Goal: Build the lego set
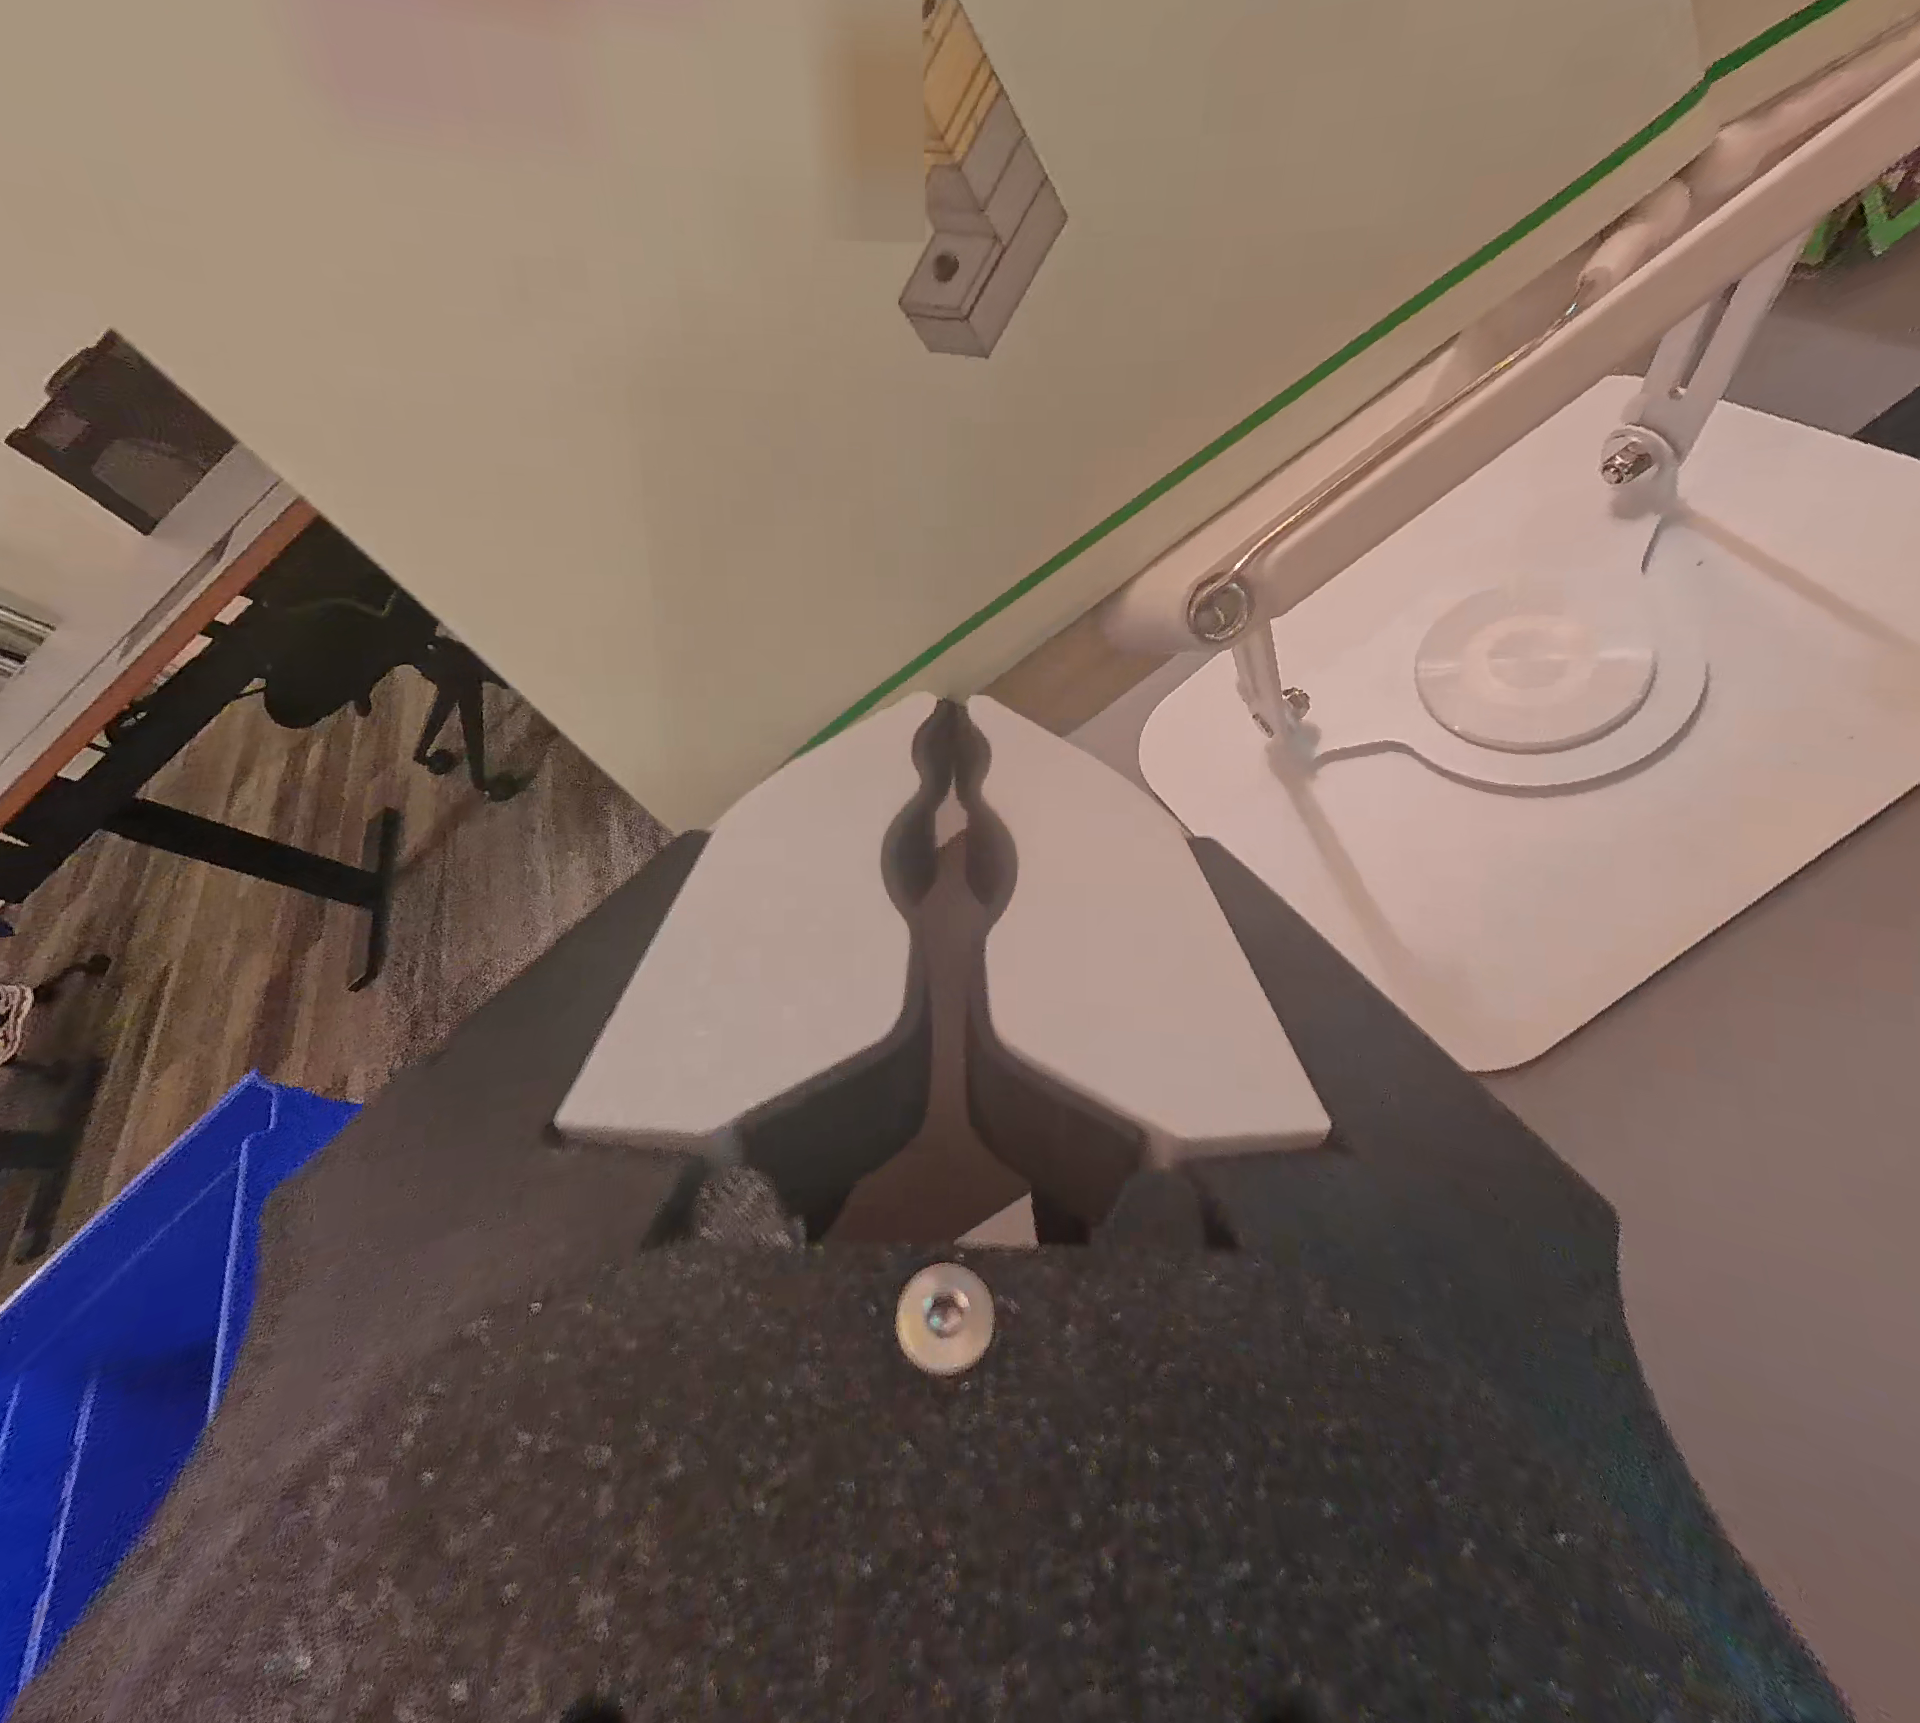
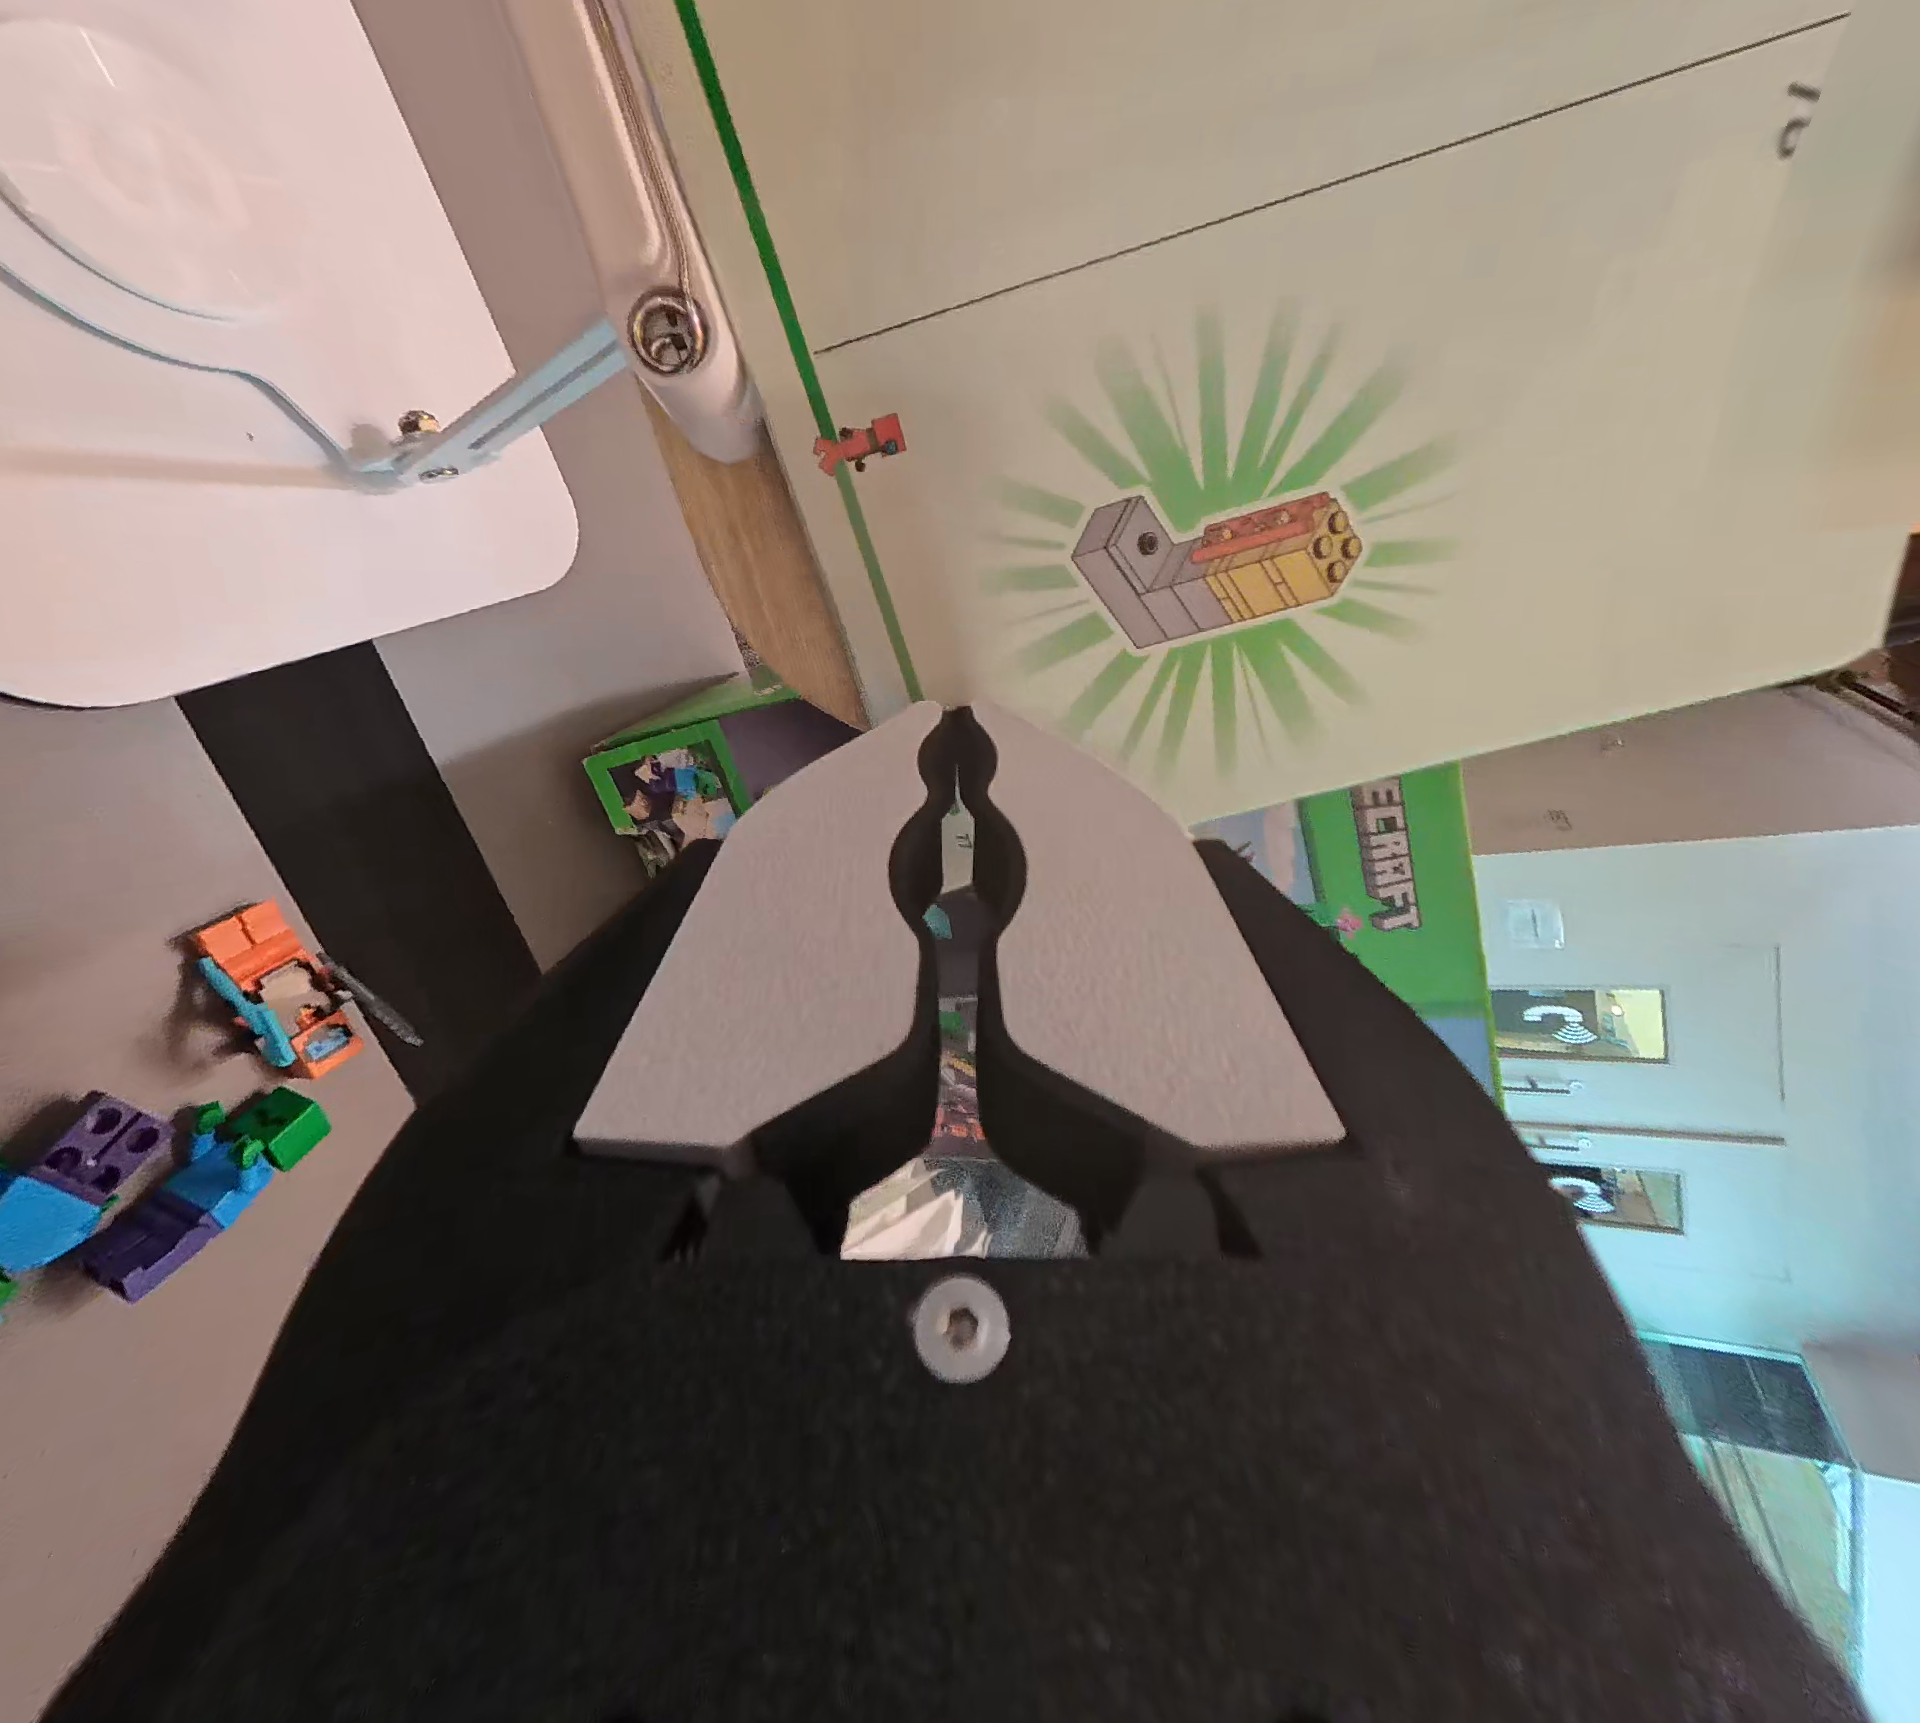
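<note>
Both tongs were shut on one instruction booklet (image 2: 1299, 219): the left gripper (image 1: 948, 709) pinched its edge at 12 o'clock, and so did the right gripper (image 2: 958, 712). Pulled apart, the thin page could have torn or slipped free onto the white stand (image 1: 1558, 894) below.

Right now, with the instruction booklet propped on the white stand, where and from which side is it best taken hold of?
Probably by a free corner of the instruction booklet, coming edge-on: the pages are thin and flat, so only an edge fits between fingers. The right hand-held gripper is shut at the corner near the green-striped edge; the left hand-held gripper likewise. The white stand blocks the back.
</note>
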The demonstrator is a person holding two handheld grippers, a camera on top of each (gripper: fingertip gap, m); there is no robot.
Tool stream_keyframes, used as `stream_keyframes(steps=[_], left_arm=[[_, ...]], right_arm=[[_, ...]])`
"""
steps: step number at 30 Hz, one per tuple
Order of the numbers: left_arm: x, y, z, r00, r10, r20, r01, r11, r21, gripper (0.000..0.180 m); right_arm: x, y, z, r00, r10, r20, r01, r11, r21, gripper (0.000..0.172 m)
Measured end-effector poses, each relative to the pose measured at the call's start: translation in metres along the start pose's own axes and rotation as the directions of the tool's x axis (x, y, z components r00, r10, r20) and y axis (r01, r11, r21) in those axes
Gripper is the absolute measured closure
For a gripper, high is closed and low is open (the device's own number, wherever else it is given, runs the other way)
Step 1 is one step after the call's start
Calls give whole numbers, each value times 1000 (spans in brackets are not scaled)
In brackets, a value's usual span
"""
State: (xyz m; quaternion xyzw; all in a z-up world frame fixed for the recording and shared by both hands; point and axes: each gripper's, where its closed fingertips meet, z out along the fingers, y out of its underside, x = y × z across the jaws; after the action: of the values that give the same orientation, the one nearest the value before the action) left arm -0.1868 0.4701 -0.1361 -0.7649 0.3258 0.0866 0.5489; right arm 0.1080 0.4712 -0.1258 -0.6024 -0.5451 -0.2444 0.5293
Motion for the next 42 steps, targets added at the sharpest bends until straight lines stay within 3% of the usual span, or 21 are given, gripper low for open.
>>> stream_keyframes(steps=[5, 11, 20, 28, 38, 42], left_arm=[[4, -6, -18, 999, -46, 4, 46, 998, 47, 180], [12, -17, -50, 993, -122, 7, 120, 987, 105, 180], [31, -50, -115, 954, -298, -23, 292, 911, 291, 180], [28, -70, -145, 889, -450, -84, 440, 790, 428, 180], [-2, -41, -120, 853, -521, -3, 473, 771, 426, 180], [-27, -50, -102, 853, -521, 34, 461, 781, 422, 180]], right_arm=[[4, -20, -25, 990, 140, -13, -138, 985, 103, 172], [1, -57, -76, 913, 407, 14, -398, 885, 241, 172], [-6, -83, -128, 678, 735, -11, -690, 641, 338, 172], [-3, -71, -138, 404, 914, 18, -844, 366, 393, 172], [-8, -56, -131, 404, 915, 13, -847, 368, 385, 172], [-10, -60, -129, 412, 911, 24, -845, 372, 385, 172]])
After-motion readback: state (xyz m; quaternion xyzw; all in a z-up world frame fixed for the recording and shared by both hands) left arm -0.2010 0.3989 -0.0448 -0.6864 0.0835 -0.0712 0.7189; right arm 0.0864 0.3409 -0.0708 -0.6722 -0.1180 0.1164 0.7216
